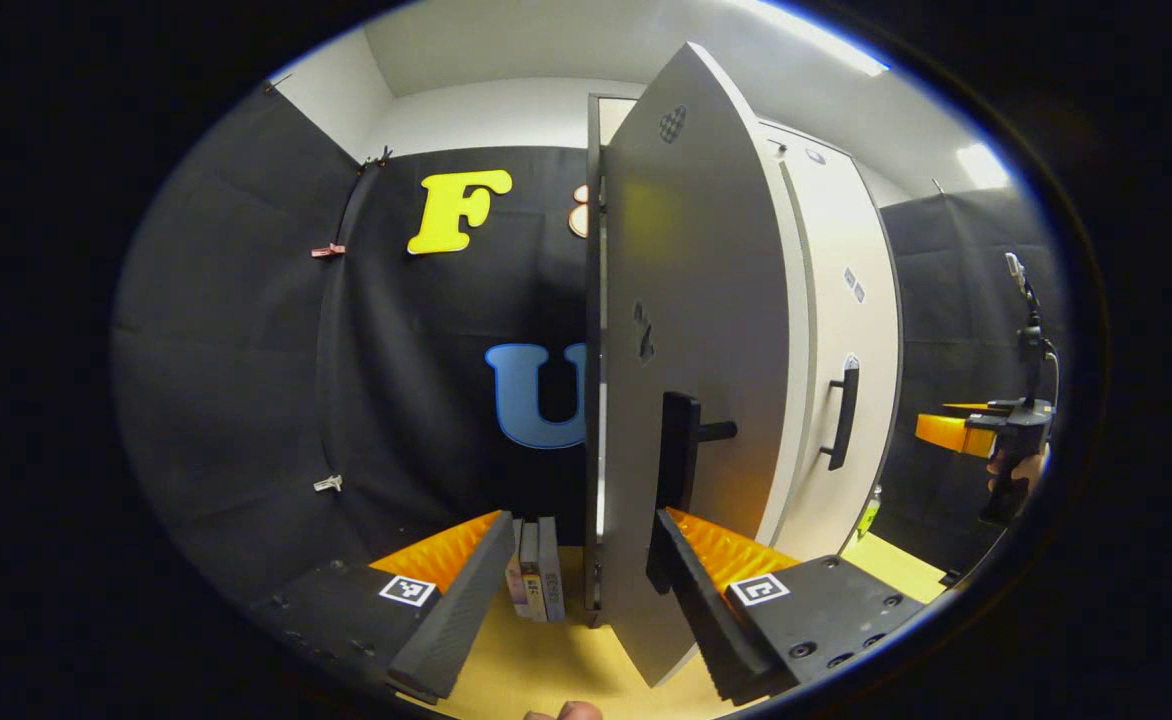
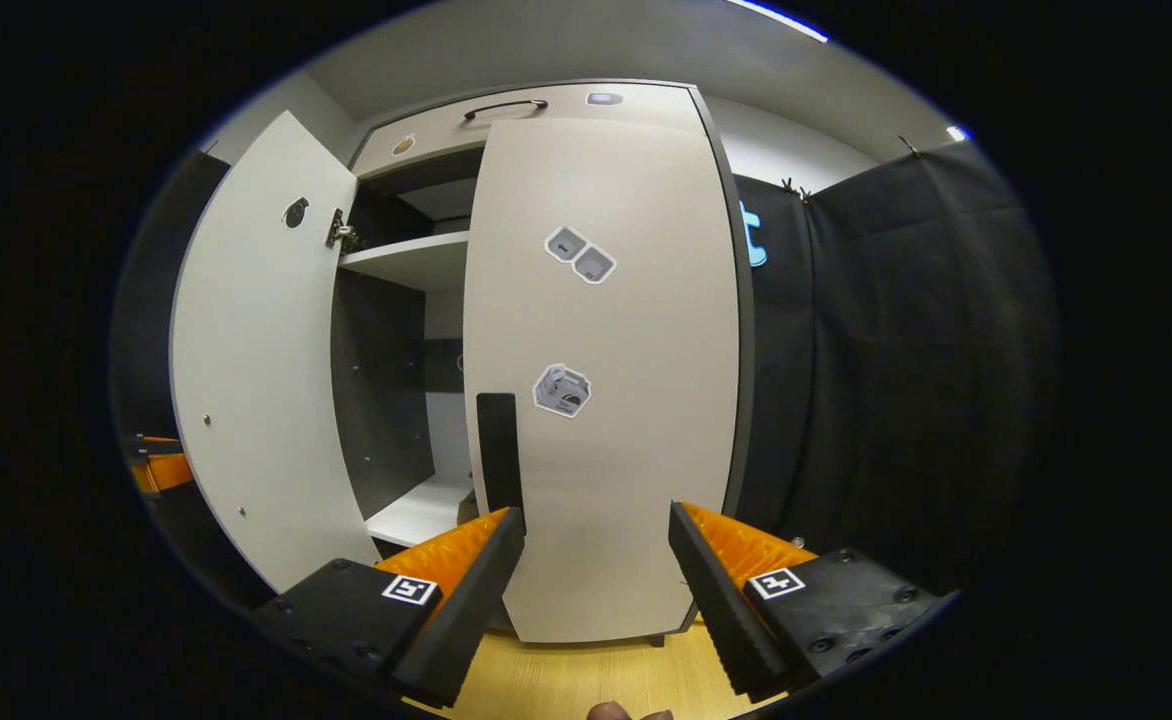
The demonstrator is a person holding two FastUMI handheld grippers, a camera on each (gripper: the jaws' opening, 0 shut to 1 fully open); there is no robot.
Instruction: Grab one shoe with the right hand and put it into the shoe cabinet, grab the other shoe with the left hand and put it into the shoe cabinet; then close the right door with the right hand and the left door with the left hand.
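Wood floor: we see pale yellow boards under the shoe cabinet, which is off-white outside, dark grey within.
Writing: we count three small stickers on the right door; their print is too small to read.
Right door: flat, matt, set flush across the cabinet front, with a black bar handle at its inner edge.
Left door: swung out, edge-on to the left gripper view, its black handle standing proud.
Inside: a white shelf and a white bottom board show in the gap; we cannot make out the shoes.
Left hand-held gripper: fingers spread, straddling the left door's lower edge, not pressing on it.
Right hand-held gripper: fingers spread, holding nothing, facing the right door.
Beside the cabinet: three slim books stand upright on the floor.
Room: black cloth walls, white ceiling above.
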